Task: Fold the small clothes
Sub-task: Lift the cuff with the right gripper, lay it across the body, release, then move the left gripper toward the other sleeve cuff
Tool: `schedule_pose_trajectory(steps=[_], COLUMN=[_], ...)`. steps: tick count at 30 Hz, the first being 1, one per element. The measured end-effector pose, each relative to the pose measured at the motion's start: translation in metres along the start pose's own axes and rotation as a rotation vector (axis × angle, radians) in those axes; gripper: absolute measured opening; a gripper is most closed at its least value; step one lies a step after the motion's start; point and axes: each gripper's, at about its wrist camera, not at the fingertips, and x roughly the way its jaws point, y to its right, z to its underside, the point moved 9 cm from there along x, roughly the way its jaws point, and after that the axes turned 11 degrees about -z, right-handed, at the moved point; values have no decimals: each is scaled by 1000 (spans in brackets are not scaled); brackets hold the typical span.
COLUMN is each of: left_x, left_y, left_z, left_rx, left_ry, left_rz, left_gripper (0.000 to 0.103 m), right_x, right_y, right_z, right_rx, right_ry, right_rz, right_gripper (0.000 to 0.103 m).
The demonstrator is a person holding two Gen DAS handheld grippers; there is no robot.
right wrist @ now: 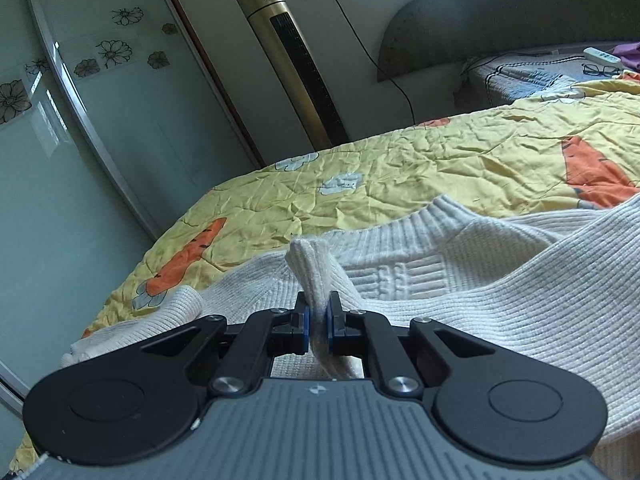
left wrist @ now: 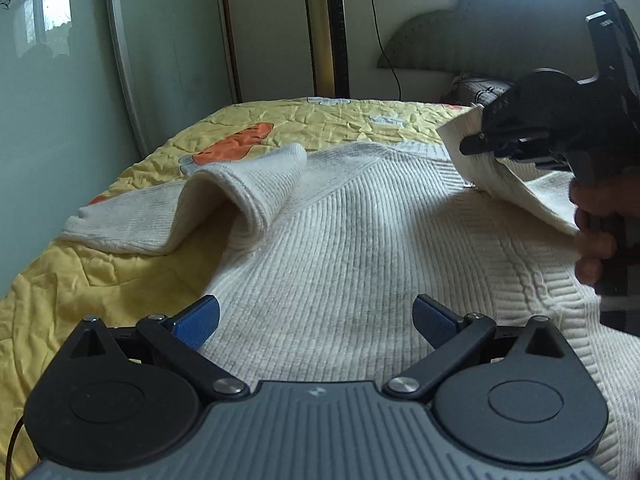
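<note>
A cream ribbed knit sweater (left wrist: 340, 224) lies spread on the yellow bedspread (left wrist: 100, 280). Its left sleeve (left wrist: 224, 200) is folded inward across the body. My left gripper (left wrist: 316, 320) is open, blue pads wide apart, low over the sweater's lower body. My right gripper (right wrist: 318, 316) is shut on the right sleeve's cuff (right wrist: 316, 276) and holds it lifted above the sweater (right wrist: 500, 292). In the left wrist view the right gripper (left wrist: 480, 144) shows at the right with the sleeve (left wrist: 508, 176) hanging from it.
A gold tower fan (right wrist: 296, 68) stands by the wall past the bed's far edge. A glass wardrobe door (right wrist: 100, 120) is at the left. A grey headboard (right wrist: 500, 20) and a side shelf with glasses (right wrist: 600, 69) lie at the right.
</note>
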Motion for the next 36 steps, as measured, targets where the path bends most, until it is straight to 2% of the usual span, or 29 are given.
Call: schedule_pose_trajectory(steps=[4, 10, 12, 17, 19, 24, 27, 31, 36], left_x=[-1, 1, 0, -1, -1, 0, -2, -1, -3], left_y=[1, 3, 3, 0, -3, -8, -10, -13, -16], left_z=[5, 10, 10, 10, 9, 10, 10, 11, 11], left_rx=[30, 63, 66, 68, 62, 57, 51, 43, 31], left_ry=[10, 8, 9, 12, 10, 3, 10, 0, -1], left_rz=[-15, -36, -32, -32, -34, -46, -42, -39, -32], left_gripper=[103, 103, 103, 103, 103, 103, 103, 103, 103], right_x=[12, 37, 43, 41, 36, 27, 27, 21, 20], right_y=[-9, -13, -10, -16, -23, -35, -36, -47, -46], right_z=[3, 28, 36, 42, 41, 47, 54, 54, 64], right_rx=[-10, -47, -39, -49, -55, -43, -55, -64, -73], right_ry=[-13, -144, -175, -189, -185, -198, -213, -205, -233], right_rz=[-27, -20, -10, -25, -44, -90, -62, -94, -58], right_gripper=[11, 14, 19, 48, 55, 58, 59, 61, 62])
